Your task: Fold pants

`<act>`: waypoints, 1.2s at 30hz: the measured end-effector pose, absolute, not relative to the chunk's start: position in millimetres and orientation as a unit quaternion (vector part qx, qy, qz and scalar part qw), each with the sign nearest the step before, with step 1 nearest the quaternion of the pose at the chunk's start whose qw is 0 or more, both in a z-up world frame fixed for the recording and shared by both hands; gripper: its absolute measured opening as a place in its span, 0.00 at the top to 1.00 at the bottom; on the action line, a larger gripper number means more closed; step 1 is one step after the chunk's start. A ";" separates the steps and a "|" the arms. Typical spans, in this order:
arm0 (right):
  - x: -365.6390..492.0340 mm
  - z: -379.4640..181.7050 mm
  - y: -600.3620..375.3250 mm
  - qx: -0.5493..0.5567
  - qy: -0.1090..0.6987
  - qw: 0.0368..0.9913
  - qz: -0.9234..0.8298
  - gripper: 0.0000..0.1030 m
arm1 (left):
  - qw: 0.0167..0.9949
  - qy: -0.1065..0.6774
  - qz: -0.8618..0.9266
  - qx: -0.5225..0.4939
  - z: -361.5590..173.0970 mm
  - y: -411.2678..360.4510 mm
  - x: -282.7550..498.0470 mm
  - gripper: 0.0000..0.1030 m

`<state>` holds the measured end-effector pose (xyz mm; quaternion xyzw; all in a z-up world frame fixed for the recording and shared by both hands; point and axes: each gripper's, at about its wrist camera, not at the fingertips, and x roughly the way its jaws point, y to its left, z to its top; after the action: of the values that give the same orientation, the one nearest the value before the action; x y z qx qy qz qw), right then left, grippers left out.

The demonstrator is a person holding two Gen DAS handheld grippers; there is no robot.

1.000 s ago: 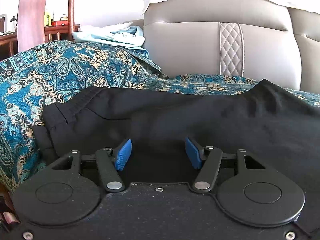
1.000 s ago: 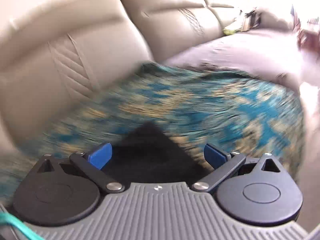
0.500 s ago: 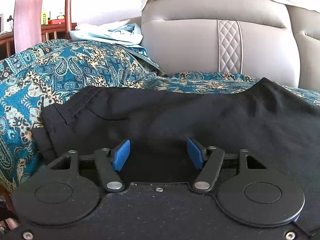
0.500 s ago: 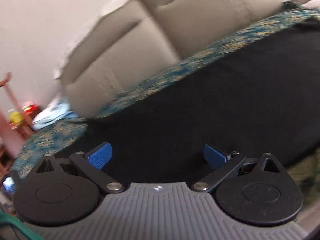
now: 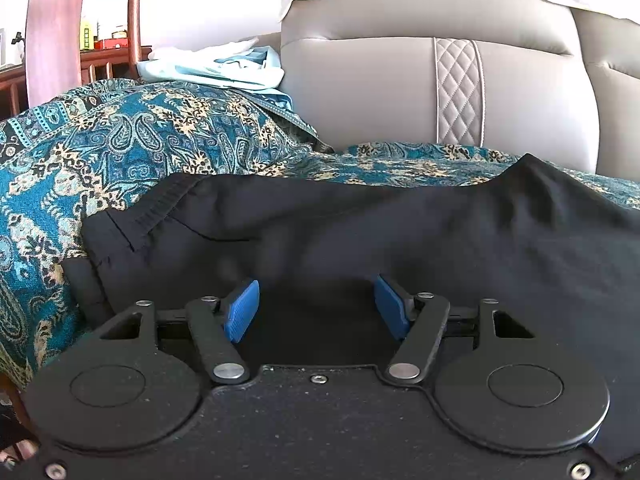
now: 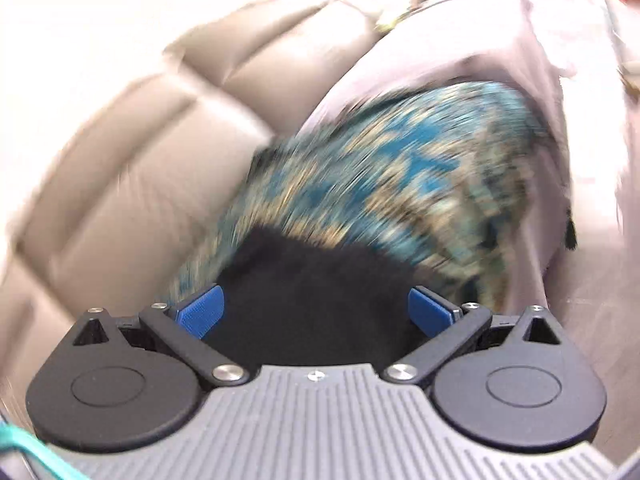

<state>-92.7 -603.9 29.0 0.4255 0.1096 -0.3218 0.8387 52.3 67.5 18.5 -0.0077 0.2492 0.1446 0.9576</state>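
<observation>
Black pants (image 5: 360, 232) lie spread across a sofa seat covered by a teal paisley throw (image 5: 132, 148). The elastic waistband (image 5: 160, 204) is at the left. My left gripper (image 5: 316, 306) is open, low at the near edge of the pants, with black cloth between its blue pads (image 5: 242, 310). In the blurred right wrist view my right gripper (image 6: 316, 314) is open over an end of the pants (image 6: 316, 280), with the throw (image 6: 400, 168) beyond it.
The grey leather sofa back (image 5: 400, 88) rises behind the seat. Light blue clothes (image 5: 224, 66) lie heaped at the back left. A wooden post (image 5: 54, 28) and shelf stand at the far left. A pale sofa arm (image 6: 500, 56) shows at the right.
My right gripper has swung fast, from facing the pants and the left of the sofa to the pants end and the right arm. My left gripper barely moved.
</observation>
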 end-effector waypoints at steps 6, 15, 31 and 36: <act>-114.2 5.7 -630.4 0.525 0.102 0.781 -0.322 0.00 | 0.956 0.251 0.150 -0.008 19.3 66.0 53.2 0.38; -96.5 -2.0 -613.9 0.549 0.106 0.795 -0.236 0.03 | 0.956 0.252 0.150 -0.013 19.7 67.2 53.9 0.38; -88.5 -6.3 -618.5 0.543 0.116 0.788 -0.265 0.13 | 0.956 0.250 0.150 -0.014 20.0 67.8 53.8 0.38; -90.8 -5.9 -617.4 0.547 0.102 0.796 -0.239 0.13 | 0.956 0.249 0.152 -0.015 19.6 66.7 54.0 0.38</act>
<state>-90.8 -617.4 -5.9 0.5470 0.1021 -0.2389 0.7958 54.0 66.7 19.6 -0.0151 0.2495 0.1523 0.9562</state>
